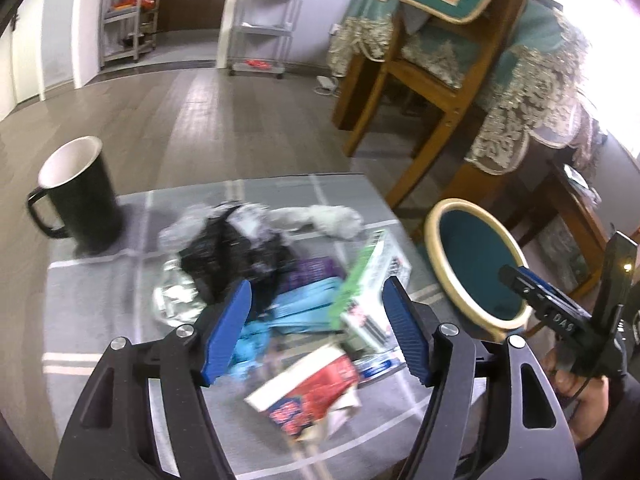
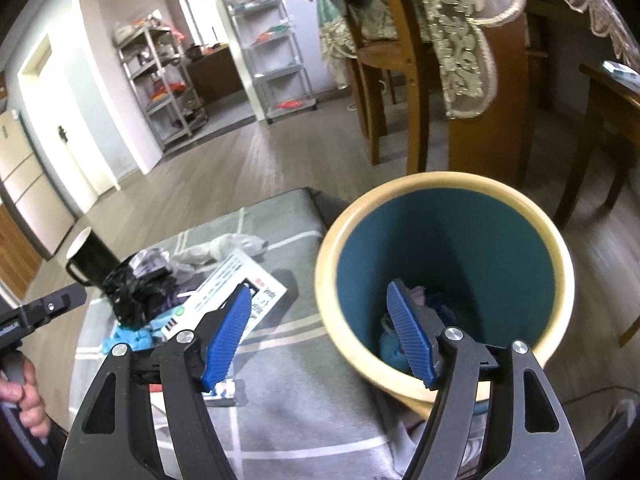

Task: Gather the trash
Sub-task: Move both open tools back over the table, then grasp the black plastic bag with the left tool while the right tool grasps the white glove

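Trash [image 1: 280,300] lies heaped on the grey surface [image 1: 100,320] beside the bin [image 2: 444,280] — both grippers' fingers apart, empty. Risk: left gripper [image 1: 316,332] grabbing carelessly could scatter loose wrappers — or knock the mug [image 1: 76,196].

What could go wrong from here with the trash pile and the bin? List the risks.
1. The black mug stands near the table's corner beside the pile; a sweep of the open left gripper toward the black plastic bag might knock it off.
2. The bin sits past the table edge, so a piece released early by the open right gripper may fall to the floor.
3. The white box is wide and flat; it may slip from the pads.
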The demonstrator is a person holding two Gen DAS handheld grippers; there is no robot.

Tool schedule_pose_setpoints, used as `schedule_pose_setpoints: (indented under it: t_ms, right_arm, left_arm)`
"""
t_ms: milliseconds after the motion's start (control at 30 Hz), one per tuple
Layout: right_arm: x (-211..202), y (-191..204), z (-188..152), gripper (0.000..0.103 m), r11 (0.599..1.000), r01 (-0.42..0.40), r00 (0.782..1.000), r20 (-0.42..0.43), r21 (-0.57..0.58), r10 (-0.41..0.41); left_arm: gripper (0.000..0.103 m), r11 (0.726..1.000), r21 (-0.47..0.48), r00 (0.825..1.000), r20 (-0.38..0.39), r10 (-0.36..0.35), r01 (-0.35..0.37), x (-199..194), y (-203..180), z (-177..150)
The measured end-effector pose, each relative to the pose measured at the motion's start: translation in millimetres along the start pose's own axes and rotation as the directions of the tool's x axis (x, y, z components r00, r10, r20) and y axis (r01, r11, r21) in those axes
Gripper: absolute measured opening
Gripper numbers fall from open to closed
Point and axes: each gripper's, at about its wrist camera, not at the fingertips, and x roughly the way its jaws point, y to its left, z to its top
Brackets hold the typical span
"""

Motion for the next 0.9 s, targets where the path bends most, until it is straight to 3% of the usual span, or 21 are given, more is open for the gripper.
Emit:
schedule_pose_setpoints:
  t_ms: [233,500,767,900]
  right_arm:
    - [4.4,16.4,-4.0,0.074,0.999,-0.037,0.999,-0.031,-0.039,0.036]
    - [11.4,37.3,-10.7,0.074,0.991,-0.090,0.993,-0.081,-0.095,0.082]
    - [17.8,46.7,-17.3,0.074,0.987,-0.110,0.988,-0.119,-0.114,0.097]
    - [18.5,48.5,-19.7,0.074,0.986,-0.115,0.987,-0.129,-0.121,0.099]
  left_arm:
    - [0.068,0.997,-0.050,0.998,-0.001,0.063,-0.062,-1.3,31.2,-7.5]
    - [0.068,0.995,-0.036,0.996,-0.012,0.092,-0.092,10.8,36.4,-7.2]
    - [0.068,0.992,0.050,0.993,-0.019,0.114,-0.113,31.9,28.9,-5.7]
    - [0.057,0.987,0.092,0.990,-0.043,0.136,-0.131,47.5,25.2,-5.5]
